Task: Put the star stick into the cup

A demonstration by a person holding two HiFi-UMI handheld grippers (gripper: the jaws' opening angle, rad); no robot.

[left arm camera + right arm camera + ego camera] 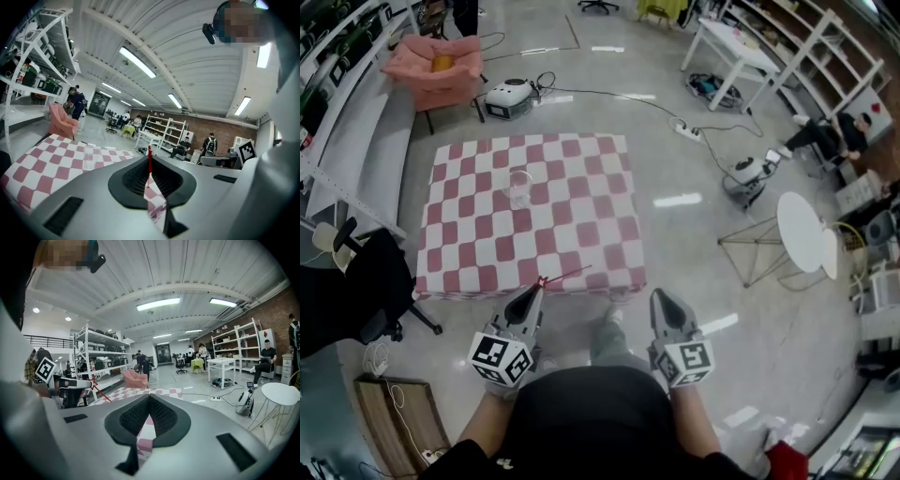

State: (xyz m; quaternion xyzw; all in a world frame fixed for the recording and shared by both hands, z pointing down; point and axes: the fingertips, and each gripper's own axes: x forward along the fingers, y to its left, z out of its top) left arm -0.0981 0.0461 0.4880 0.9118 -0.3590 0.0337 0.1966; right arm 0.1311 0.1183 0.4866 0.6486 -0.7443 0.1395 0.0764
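A clear plastic cup (518,187) stands upright near the middle of the red-and-white checkered table (581,234). My left gripper (538,286) hovers at the table's near edge, shut on a thin red star stick (567,275) that juts right from its tip. In the left gripper view the stick (150,159) rises between the closed jaws, and the cup (89,157) stands far ahead to the left. My right gripper (660,297) is held off the table's near right corner, shut and empty. The right gripper view shows the star stick (97,388) off to the left.
A black office chair (366,281) stands left of the table. A pink armchair (436,66) and a small grey device (508,98) lie beyond it. A white round table (802,230) and a wire stool (759,248) stand to the right. Cables cross the floor.
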